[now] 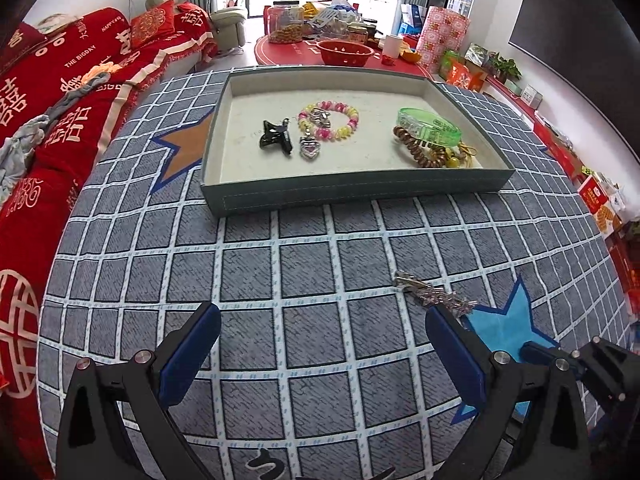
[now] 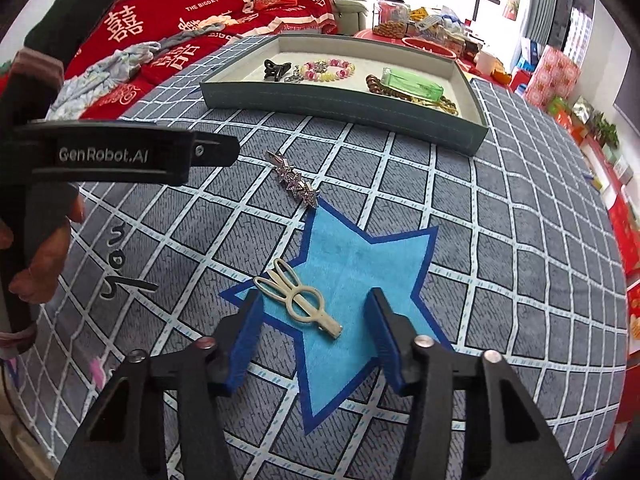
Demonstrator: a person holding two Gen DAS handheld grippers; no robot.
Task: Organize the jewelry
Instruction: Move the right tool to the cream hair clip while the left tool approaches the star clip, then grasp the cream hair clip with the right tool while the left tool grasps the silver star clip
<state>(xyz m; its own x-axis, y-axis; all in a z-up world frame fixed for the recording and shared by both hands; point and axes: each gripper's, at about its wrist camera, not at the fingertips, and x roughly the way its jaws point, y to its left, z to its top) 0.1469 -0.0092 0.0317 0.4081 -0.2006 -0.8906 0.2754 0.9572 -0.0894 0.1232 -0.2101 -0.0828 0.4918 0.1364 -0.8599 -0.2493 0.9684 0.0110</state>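
On the blue star patch (image 2: pixel 352 264) of the grid-patterned cloth (image 2: pixel 500 280), a cream rabbit-shaped hair clip (image 2: pixel 298 300) lies between the right gripper's (image 2: pixel 316 326) blue pads, which stand apart on either side and do not touch it. Left gripper (image 1: pixel 324 340) hangs wide open over bare cloth, holding nothing. A rhinestone star barrette (image 2: pixel 294 180) lies just beyond the star's tip. The grey tray (image 2: pixel 340 100) already holds a black claw clip (image 1: pixel 276 136), beaded bracelet (image 1: pixel 332 118), green bangle (image 1: pixel 430 126) and what seems a coiled hair tie (image 1: pixel 416 152). Step in hand, apparently: picking up the rabbit clip. Next: close squarely on its thin body, lift, carry to the tray.
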